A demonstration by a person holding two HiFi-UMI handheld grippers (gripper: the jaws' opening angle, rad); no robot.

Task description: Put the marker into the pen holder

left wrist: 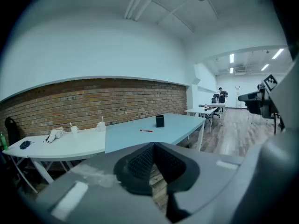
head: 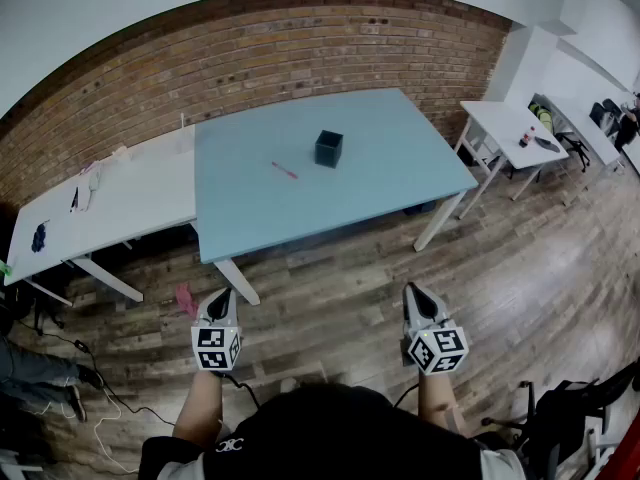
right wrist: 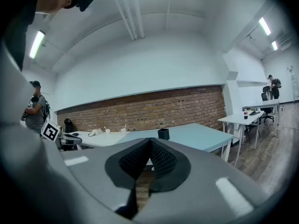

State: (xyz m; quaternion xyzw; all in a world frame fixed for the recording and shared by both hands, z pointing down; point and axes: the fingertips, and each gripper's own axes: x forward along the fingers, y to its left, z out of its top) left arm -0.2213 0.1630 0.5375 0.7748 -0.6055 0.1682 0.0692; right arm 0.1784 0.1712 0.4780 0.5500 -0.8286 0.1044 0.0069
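A red marker (head: 285, 170) lies flat on the light blue table (head: 380, 183), just left of the dark square pen holder (head: 328, 148). In the left gripper view the marker (left wrist: 145, 130) and the pen holder (left wrist: 160, 121) stand far ahead on the table. The pen holder (right wrist: 163, 134) also shows in the right gripper view. My left gripper (head: 219, 299) and right gripper (head: 418, 293) hang over the wood floor, well short of the table. Both are shut and hold nothing.
A white table (head: 120, 203) adjoins the blue one at the left, with cups and small items on it. More white tables (head: 510, 123) stand at the right. A pink object (head: 186, 298) lies on the floor near my left gripper. A person (right wrist: 35, 112) stands at the left.
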